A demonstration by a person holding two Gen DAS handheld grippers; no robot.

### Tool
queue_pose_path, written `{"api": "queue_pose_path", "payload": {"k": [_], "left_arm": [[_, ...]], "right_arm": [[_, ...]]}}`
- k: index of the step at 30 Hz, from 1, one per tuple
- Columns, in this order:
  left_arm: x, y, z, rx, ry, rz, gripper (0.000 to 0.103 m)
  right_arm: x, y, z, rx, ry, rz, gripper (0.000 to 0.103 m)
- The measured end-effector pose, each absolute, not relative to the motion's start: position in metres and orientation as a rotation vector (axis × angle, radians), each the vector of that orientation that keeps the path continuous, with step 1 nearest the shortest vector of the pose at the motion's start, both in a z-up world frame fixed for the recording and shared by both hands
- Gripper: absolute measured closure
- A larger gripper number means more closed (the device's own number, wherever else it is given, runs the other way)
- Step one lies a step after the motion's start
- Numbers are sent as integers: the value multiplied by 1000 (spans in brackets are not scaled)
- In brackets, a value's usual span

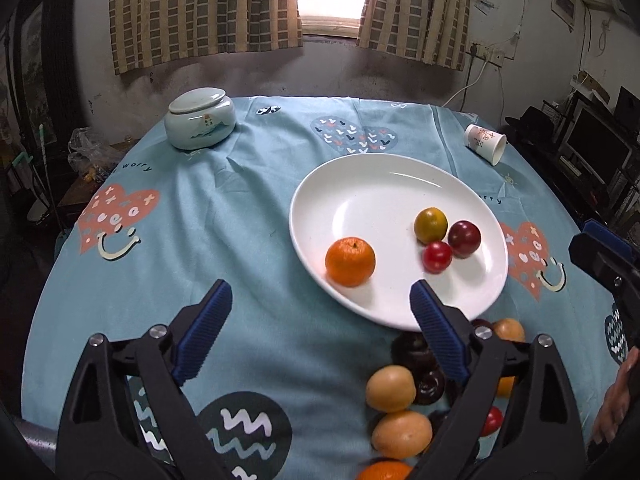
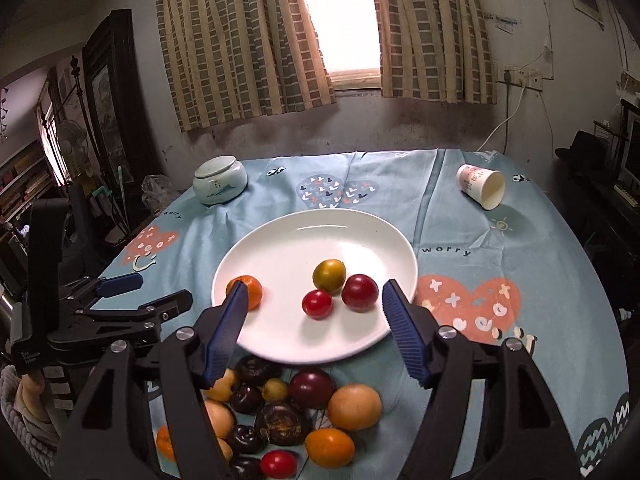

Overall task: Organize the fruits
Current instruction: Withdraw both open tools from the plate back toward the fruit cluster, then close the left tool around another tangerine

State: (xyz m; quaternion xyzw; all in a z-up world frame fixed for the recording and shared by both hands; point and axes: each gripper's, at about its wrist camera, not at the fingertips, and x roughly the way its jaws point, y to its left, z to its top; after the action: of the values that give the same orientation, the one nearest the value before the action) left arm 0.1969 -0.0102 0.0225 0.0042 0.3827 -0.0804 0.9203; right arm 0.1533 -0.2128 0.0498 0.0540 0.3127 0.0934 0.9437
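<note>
A white plate (image 1: 360, 196) (image 2: 288, 236) sits on the blue tablecloth. It holds an orange mandarin (image 1: 350, 261) (image 2: 253, 290), a yellow-green fruit (image 1: 430, 225) (image 2: 329, 275), a dark red plum (image 1: 464, 238) (image 2: 359, 292) and a small red fruit (image 1: 437, 256) (image 2: 317, 304). A pile of loose fruits (image 2: 288, 412) (image 1: 396, 392) lies in front of the plate. My left gripper (image 1: 320, 304) is open and empty above the cloth by the plate's near-left rim. My right gripper (image 2: 314, 300) is open and empty over the plate's near edge.
A pale ceramic lidded jar (image 1: 200, 120) (image 2: 219, 181) stands at the far left. A paper cup (image 1: 485, 144) (image 2: 481, 186) lies tipped over at the far right. The left gripper's body (image 2: 100, 312) shows at the left of the right wrist view.
</note>
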Motion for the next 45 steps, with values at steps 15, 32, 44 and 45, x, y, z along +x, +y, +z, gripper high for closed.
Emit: {"api": "queue_pose_path", "payload": {"k": [15, 32, 44, 45], "left_arm": [[123, 15, -39, 16, 888, -117, 10], [79, 6, -30, 92, 806, -208, 8], [60, -24, -43, 233, 808, -299, 9], [63, -23, -43, 229, 809, -298, 9]], "right_arm": [[97, -209, -8, 87, 725, 130, 33], [81, -226, -23, 166, 761, 113, 33], [78, -229, -23, 191, 760, 131, 33], [77, -228, -24, 191, 760, 136, 33]]}}
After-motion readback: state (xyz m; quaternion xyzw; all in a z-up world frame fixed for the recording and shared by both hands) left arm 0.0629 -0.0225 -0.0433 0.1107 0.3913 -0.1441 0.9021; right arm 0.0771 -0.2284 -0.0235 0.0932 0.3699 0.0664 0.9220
